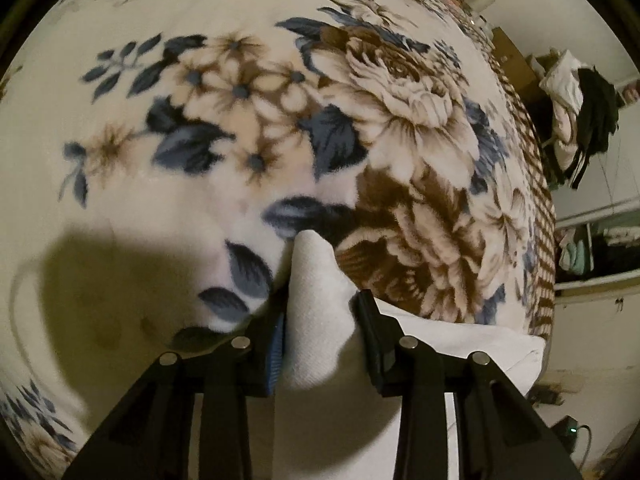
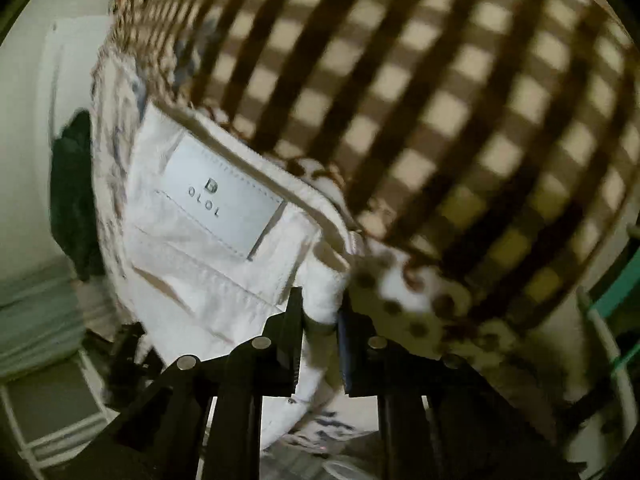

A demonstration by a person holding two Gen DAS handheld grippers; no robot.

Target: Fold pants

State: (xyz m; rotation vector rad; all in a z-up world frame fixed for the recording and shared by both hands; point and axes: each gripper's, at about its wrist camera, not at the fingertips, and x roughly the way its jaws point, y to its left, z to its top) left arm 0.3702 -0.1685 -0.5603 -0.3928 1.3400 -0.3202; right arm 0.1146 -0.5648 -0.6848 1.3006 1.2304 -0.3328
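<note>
Left wrist view showed the left gripper [image 1: 320, 320] with its jaws pinching a bunched corner of the white cotton pants [image 1: 316, 300], the cloth rising in a peak between the blue-ribbed pad and the black pad. More of the white fabric trailed off to the right, lying on the plush cream blanket with blue and brown flowers [image 1: 280, 128] that covered the bed. Gripping a corner like this probably let the person carry one edge of the garment across to make a fold. That gripper pointed forward and slightly down over the blanket, close to its surface.

Right wrist view showed the right gripper [image 2: 322, 308] with its jaws pressed onto a thick seam at the waistband end of the pants, just beside the pale rectangular brand patch [image 2: 224, 200] stitched with a letter logo. Holding the waistband seemed meant to keep that end taut while the other end moved. The view was tilted, so this hand appeared rolled to one side, with the brown-and-cream checked blanket border [image 2: 460, 100] filling the background, blurred.
</note>
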